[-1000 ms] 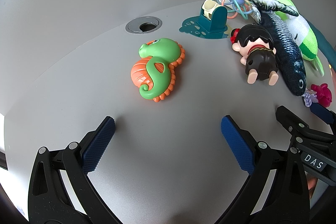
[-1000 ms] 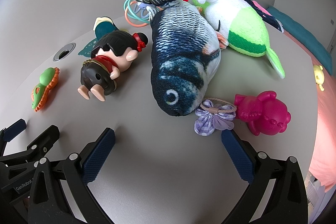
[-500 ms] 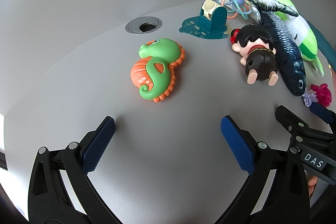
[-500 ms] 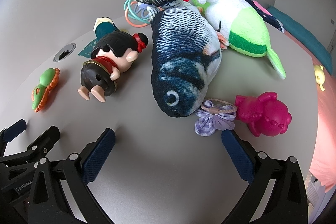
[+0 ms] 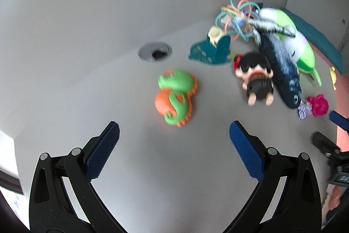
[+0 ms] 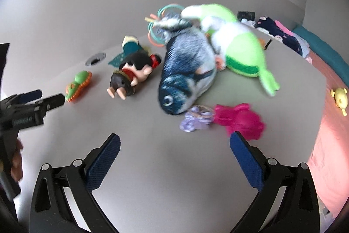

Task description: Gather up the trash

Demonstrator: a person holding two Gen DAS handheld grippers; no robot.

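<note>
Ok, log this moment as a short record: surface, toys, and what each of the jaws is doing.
surface: grey table
left gripper: jaws open, empty, facing seahorse toy
right gripper: jaws open, empty, nearest purple bow and pink bear
pile: doll, plush fish, green plush, ring rattle
image: motion-blurred

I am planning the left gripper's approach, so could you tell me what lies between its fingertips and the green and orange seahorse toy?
Only bare grey table: the left wrist view shows nothing between the open left gripper and the seahorse toy.
</note>
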